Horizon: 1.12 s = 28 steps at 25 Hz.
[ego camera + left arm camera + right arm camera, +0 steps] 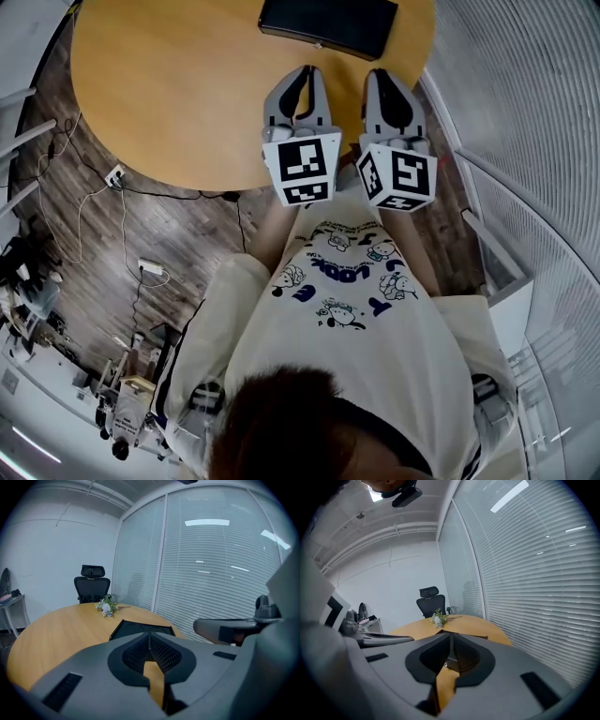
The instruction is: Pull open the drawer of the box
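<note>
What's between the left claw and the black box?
Nothing but bare round wooden tabletop separates the left claw from the flat black box, seen in the head view.

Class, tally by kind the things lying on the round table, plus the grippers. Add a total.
Black box: 1
Flower bunch: 1
Grippers: 2 (left gripper, right gripper)
Total: 4

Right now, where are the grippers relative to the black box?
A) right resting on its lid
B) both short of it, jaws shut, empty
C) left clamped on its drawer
B: the left gripper and right gripper stop short of the black box, jaws together on nothing.
</note>
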Each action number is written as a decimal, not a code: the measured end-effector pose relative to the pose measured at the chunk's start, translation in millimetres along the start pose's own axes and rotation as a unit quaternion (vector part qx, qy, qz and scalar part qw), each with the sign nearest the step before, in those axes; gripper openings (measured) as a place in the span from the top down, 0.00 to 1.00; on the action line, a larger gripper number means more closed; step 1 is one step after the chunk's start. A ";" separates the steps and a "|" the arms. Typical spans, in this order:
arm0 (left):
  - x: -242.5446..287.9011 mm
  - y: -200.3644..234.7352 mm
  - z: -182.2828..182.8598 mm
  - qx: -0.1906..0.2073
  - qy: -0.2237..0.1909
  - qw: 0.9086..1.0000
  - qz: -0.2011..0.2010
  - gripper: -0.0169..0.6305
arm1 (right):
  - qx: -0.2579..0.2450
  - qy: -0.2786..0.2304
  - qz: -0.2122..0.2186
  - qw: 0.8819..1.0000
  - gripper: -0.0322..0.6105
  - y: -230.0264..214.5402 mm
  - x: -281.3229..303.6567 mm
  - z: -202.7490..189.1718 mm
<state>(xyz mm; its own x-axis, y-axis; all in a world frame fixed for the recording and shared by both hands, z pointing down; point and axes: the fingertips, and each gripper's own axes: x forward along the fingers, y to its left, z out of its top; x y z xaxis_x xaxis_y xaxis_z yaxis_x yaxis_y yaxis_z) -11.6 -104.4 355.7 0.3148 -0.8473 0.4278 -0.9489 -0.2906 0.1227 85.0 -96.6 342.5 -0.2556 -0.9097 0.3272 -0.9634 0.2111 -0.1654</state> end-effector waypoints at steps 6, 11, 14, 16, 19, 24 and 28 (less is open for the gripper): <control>14.7 6.8 -14.9 -0.002 0.020 1.000 0.002 0.95 | 0.000 0.009 0.006 1.000 0.89 -4.4 11.3 -9.2; 24.6 6.3 -29.5 0.000 0.039 0.999 0.005 0.95 | 0.003 0.017 0.011 1.000 0.89 -9.9 17.1 -16.4; 31.3 6.9 -36.0 -0.004 0.045 0.999 0.004 0.95 | 0.004 0.022 0.013 1.000 0.89 -12.0 22.9 -20.2; 35.7 11.3 -40.8 -0.004 0.052 0.999 0.003 0.95 | 0.007 0.027 0.015 1.000 0.89 -10.0 27.9 -22.0; 44.9 19.5 -48.5 -0.009 0.062 0.998 0.006 0.95 | 0.008 0.033 0.017 0.999 0.88 -7.8 36.8 -26.9; 56.9 19.4 -66.0 -0.013 0.082 0.996 0.015 0.94 | 0.011 0.046 0.024 0.999 0.88 -12.6 41.8 -37.6; 66.8 21.6 -78.6 -0.028 0.102 0.994 0.002 0.83 | 0.014 0.055 0.028 0.998 0.88 -10.7 48.4 -42.8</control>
<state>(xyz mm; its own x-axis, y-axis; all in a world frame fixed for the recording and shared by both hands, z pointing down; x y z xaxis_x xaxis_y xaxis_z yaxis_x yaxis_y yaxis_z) -12.6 -132.4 457.3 0.3062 -0.7382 0.6011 -0.9514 -0.2579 0.1680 79.5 -127.6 399.9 -0.3168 -0.8521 0.4166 -0.9454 0.2485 -0.2108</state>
